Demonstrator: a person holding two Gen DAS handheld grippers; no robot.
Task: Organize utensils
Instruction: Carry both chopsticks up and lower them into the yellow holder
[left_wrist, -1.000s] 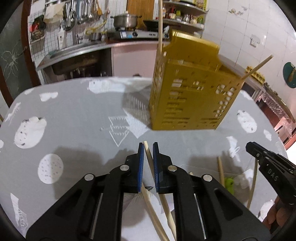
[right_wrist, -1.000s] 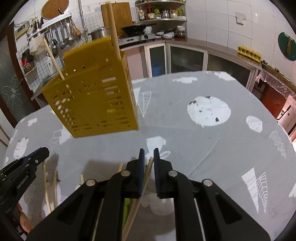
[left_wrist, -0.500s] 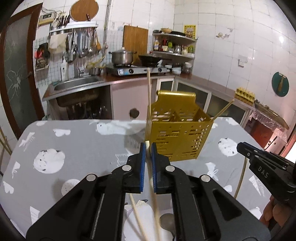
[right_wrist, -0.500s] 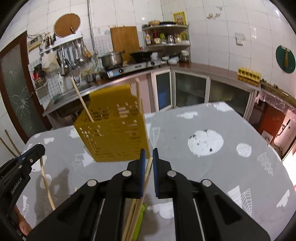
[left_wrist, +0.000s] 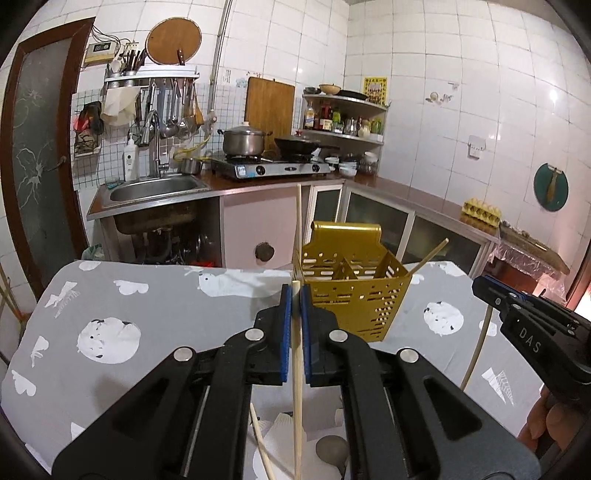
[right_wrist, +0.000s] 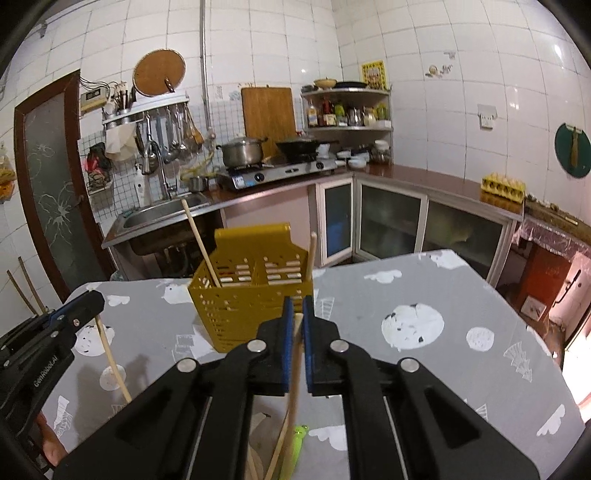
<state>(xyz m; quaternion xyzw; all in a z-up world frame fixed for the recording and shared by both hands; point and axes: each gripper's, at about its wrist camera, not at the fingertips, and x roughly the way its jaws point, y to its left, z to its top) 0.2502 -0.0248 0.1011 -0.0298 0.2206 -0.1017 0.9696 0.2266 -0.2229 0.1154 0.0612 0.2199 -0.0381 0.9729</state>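
Observation:
A yellow perforated utensil holder stands on the grey table and shows in the right wrist view too; two chopsticks stick up from it. My left gripper is shut on a wooden chopstick, held up above the table just left of the holder. My right gripper is shut on another wooden chopstick, raised in front of the holder. Each gripper shows in the other's view, the right one with its hanging chopstick, the left one likewise.
Loose chopsticks, a spoon and a green utensil lie on the table below the grippers. A kitchen counter with sink and stove runs behind.
Both grippers have risen and tilted up from the table, each lifting its chopstick. The holder now looks smaller and lower in both views.

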